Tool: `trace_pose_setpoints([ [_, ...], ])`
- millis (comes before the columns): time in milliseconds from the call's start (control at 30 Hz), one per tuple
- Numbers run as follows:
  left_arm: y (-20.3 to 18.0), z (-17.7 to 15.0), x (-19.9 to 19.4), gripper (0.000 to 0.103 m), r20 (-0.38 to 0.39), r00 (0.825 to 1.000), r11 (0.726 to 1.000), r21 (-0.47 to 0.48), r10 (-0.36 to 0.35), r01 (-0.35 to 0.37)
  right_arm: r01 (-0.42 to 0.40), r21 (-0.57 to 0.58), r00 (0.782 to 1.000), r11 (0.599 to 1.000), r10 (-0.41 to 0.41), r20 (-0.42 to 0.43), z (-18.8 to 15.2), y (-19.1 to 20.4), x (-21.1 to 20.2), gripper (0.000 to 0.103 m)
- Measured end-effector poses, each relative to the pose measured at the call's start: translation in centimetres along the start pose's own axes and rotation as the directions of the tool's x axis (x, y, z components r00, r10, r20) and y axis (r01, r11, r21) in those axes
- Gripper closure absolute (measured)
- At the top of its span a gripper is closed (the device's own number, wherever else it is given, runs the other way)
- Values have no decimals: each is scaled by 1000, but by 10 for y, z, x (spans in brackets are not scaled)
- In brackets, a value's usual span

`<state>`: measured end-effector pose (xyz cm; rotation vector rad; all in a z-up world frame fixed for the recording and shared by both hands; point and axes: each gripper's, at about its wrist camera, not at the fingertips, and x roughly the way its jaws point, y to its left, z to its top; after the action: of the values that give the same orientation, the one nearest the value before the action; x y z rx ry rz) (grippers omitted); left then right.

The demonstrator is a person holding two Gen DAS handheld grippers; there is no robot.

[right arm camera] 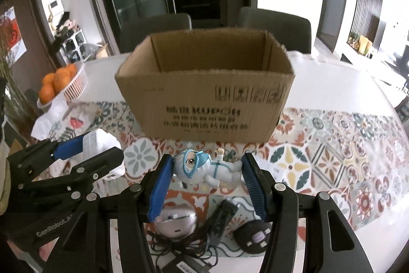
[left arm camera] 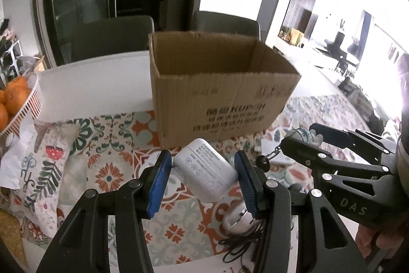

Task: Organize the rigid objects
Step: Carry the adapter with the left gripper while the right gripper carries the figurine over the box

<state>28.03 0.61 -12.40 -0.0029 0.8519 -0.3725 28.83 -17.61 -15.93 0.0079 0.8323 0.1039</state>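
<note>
Your left gripper (left arm camera: 203, 177) pinches the white charger (left arm camera: 204, 172) only by its corners and your right gripper (right arm camera: 205, 174) clamps the toy figure (right arm camera: 208, 169), so either could twist loose short of the cardboard box (right arm camera: 204, 94) ahead, standing on the patterned tablecloth (right arm camera: 332, 150) before two chairs (right arm camera: 156, 30).

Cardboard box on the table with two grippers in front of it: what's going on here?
A person is tidying loose items with two handheld grippers. The left gripper is shut on a white power adapter; the right gripper is shut on a small astronaut figurine. Both face the open cardboard box. More gadgets lie on the patterned tablecloth.
</note>
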Motion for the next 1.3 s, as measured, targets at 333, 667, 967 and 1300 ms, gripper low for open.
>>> trace_pose_setpoints([
  [333, -16, 33, -23, 52, 77, 997, 1000, 11, 12, -13, -15, 8, 994, 1000, 14, 110, 27, -11, -33, 47],
  [667, -25, 69, -31, 52, 130, 991, 999, 26, 16, -19, -34, 19, 984, 999, 31, 176, 56, -18, -47, 47],
  [967, -29, 102, -23, 52, 143, 989, 998, 35, 39, -44, -17, 8, 977, 1000, 15, 212, 88, -25, -46, 47],
  [1300, -25, 130, -3, 52, 106, 992, 997, 15, 69, -71, -20, -8, 981, 1000, 21, 191, 122, -32, -28, 47],
])
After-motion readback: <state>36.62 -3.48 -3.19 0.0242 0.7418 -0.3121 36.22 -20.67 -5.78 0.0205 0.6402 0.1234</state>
